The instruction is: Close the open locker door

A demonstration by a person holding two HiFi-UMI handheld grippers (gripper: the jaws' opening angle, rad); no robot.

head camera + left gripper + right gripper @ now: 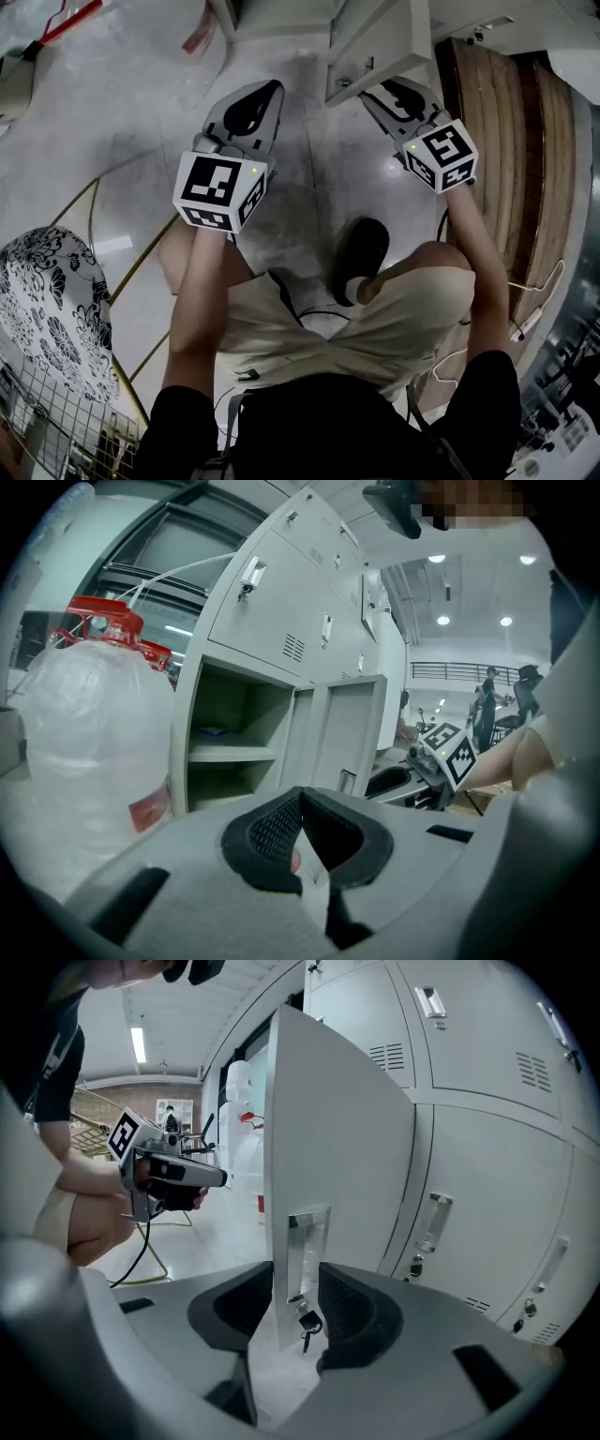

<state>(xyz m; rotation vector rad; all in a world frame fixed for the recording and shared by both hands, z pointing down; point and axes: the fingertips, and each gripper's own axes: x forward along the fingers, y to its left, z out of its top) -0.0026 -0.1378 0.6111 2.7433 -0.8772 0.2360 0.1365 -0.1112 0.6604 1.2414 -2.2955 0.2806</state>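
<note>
The pale grey sheet-metal locker door (337, 1129) stands swung wide out from its bank of matching lockers, and the person has crouched at its free edge, one black shoe (364, 248) planted on the glossy grey floor (141, 122) just below it. The right gripper (292, 1288) has that free edge between its dark ribbed pads (352, 1312), which are closed in against both faces of the door, right at the shiny metal handle plate (305, 1251). A small key with a black head (305, 1321) hangs from the lock under the plate. The left gripper (300, 799) hovers well clear of the door, out on its far side from the right one. Its pads are pressed together at the tips, with nothing caught in them. Behind the door the open compartment (234, 752) shows a single shelf across its middle. Beyond that, farther from the door, stands a big clear plastic water jug with a red cap (84, 742).
</note>
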